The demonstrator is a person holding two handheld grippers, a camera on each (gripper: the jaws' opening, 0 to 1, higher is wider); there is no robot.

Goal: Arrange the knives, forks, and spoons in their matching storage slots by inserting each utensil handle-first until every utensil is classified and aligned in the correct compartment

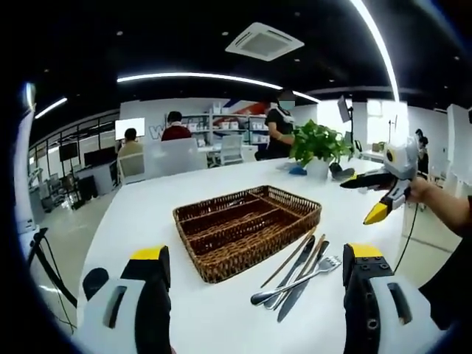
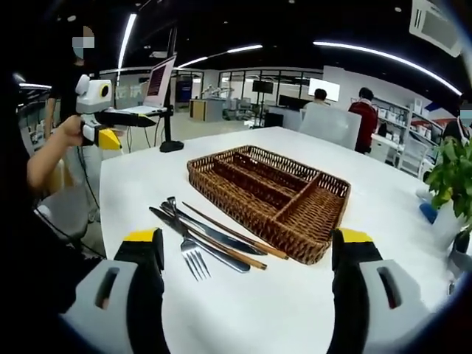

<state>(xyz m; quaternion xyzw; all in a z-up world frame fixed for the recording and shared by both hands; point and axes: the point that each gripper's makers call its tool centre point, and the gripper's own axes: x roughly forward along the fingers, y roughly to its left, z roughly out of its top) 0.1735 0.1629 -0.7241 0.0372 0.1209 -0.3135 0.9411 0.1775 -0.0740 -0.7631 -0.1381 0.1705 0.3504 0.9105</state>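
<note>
utensils (image 2: 206,240) lie ahead between right gripper (image 2: 247,254) fingers.

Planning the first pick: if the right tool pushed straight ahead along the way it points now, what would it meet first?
Probably the fork at the near end of the utensil pile, then the wicker tray behind it. The right tool looks raised, so it may pass over; depth is unclear.
</note>
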